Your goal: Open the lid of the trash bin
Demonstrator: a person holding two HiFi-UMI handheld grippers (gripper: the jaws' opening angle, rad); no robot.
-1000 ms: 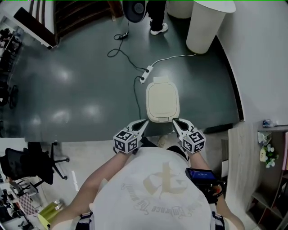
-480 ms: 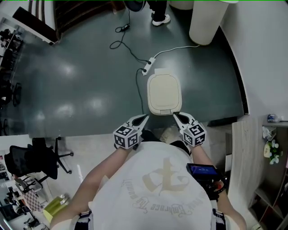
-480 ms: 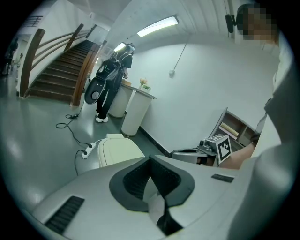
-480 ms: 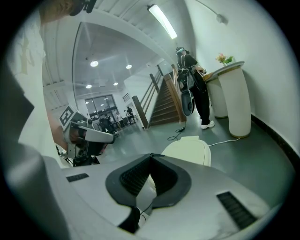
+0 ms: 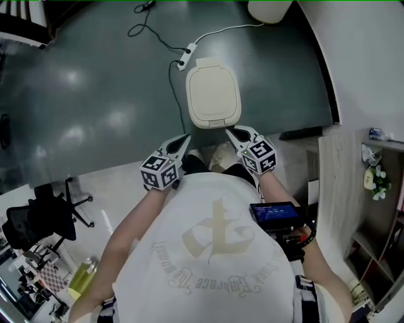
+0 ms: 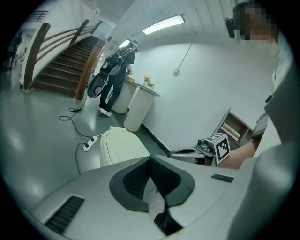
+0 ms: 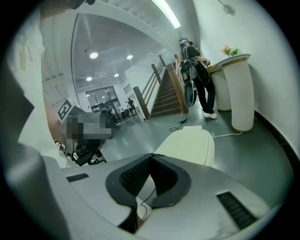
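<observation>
The trash bin (image 5: 213,94) stands on the dark floor with its cream lid down flat. My left gripper (image 5: 184,138) is shut and empty, its tips just short of the bin's near left corner. My right gripper (image 5: 231,131) is also shut and empty, close to the lid's near right corner by the front tab. In the left gripper view the bin (image 6: 123,144) lies ahead and left of the closed tips (image 6: 150,158). The lid (image 7: 188,143) rises just beyond the joined tips (image 7: 151,155) in the right gripper view.
A power strip with cable (image 5: 184,57) lies on the floor beyond the bin. A white pedestal (image 5: 268,7) stands by the far wall. A wooden shelf unit (image 5: 353,189) is at the right, an office chair (image 5: 38,221) at the left. A person (image 6: 112,79) stands by the stairs.
The head view has shifted: the bin and both grippers now sit higher and further left in it. Both grippers stay shut by the lid's near edge, and the lid stays down.
</observation>
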